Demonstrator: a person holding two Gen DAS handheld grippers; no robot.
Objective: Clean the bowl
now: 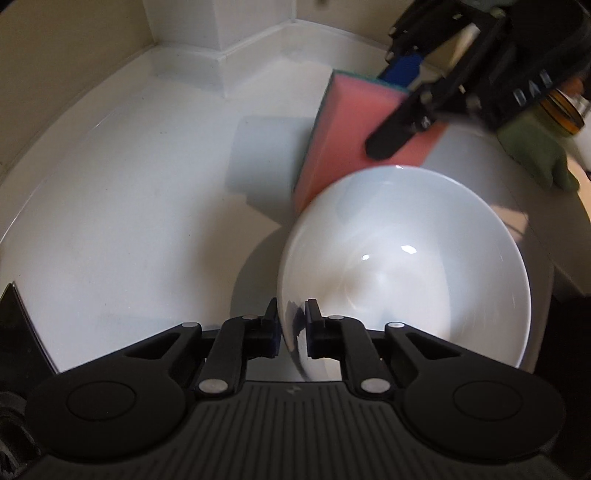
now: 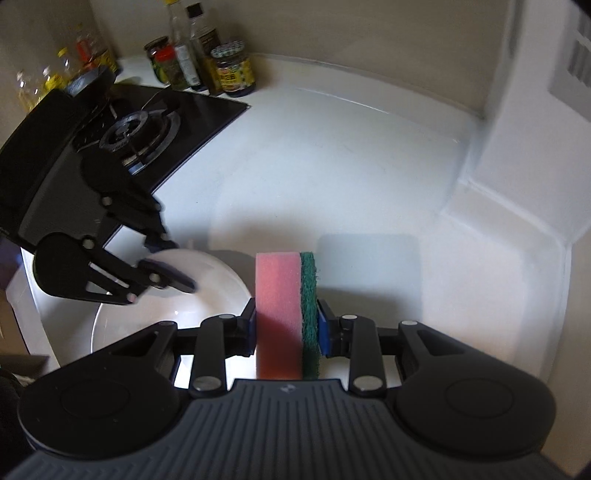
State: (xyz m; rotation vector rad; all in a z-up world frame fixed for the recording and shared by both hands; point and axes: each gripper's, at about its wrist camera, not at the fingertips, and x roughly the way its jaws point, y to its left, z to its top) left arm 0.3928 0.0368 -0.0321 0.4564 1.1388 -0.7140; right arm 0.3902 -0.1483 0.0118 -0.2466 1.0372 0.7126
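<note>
White countertop [image 2: 332,155], beige wall [image 2: 369,29], black gas hob [image 2: 140,129], jars [image 2: 232,68] in corner

You see a white countertop [image 2: 332,155] with a black gas hob [image 2: 147,125] at its left; behind the hob, jars and bottles [image 2: 207,62] crowd the wall corner.

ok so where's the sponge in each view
Left wrist: sponge upper centre-right, behind the bowl, clamped in the right tool.
Right wrist: sponge bottom centre, upright between the tool's fingers.
Shared landmark: the white bowl, lower left here, held at its rim by the left tool.
</note>
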